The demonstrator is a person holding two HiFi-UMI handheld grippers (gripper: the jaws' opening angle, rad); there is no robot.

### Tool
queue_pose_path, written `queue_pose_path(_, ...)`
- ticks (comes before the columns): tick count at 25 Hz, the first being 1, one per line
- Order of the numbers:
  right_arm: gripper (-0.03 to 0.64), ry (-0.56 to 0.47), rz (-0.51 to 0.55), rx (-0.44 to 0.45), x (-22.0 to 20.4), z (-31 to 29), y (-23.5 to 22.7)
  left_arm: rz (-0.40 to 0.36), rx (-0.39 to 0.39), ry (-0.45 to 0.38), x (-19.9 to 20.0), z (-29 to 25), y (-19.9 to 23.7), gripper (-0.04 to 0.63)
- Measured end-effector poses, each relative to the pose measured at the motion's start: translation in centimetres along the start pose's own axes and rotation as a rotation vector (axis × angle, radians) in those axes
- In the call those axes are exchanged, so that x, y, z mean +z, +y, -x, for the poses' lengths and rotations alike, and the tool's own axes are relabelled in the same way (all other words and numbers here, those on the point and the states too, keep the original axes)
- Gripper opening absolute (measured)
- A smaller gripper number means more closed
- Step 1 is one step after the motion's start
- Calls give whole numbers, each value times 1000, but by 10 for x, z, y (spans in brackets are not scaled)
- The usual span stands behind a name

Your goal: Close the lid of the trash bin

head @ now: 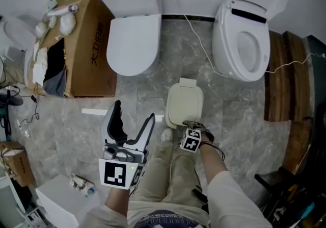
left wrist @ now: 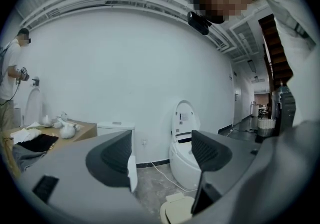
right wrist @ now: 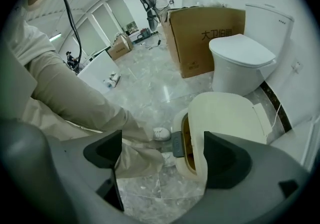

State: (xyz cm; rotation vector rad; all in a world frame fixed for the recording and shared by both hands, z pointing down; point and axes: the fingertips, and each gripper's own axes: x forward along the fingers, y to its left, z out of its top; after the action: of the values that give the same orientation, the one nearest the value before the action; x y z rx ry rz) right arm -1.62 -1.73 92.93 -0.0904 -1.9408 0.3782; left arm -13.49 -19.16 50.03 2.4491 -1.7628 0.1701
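Observation:
The cream trash bin (head: 184,105) stands on the marble floor between two toilets, just ahead of my knees. In the right gripper view its lid (right wrist: 227,117) sits slightly raised, with a dark gap at the front rim and a grey pedal (right wrist: 177,144) below. My right gripper (head: 190,126) is open at the bin's near edge; one jaw hangs over the lid's front, the other over my trouser leg (right wrist: 162,155). My left gripper (head: 134,112) is open and empty, held up left of the bin and pointing at the wall (left wrist: 162,153). The bin's top (left wrist: 177,211) shows low in the left gripper view.
A closed white toilet (head: 133,38) stands at the back left, an open one (head: 248,33) at the back right, with a cable (head: 201,43) on the floor between. A cardboard box (head: 81,48) sits left, wooden planks (head: 285,76) right. Another person (left wrist: 10,82) stands far left.

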Motion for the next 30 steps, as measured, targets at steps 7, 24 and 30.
queue_pose_path(7, 509, 48, -35, 25, -16, -42, 5, -19, 5, -10, -16, 4, 3, 370)
queue_pose_path(24, 471, 75, -95, 20, -29, -88, -6, -44, 2, -26, -45, -1, 16, 370)
queue_pose_path(30, 476, 87, -107, 35, -26, -85, -6, -41, -24, -23, -38, -11, 16, 370)
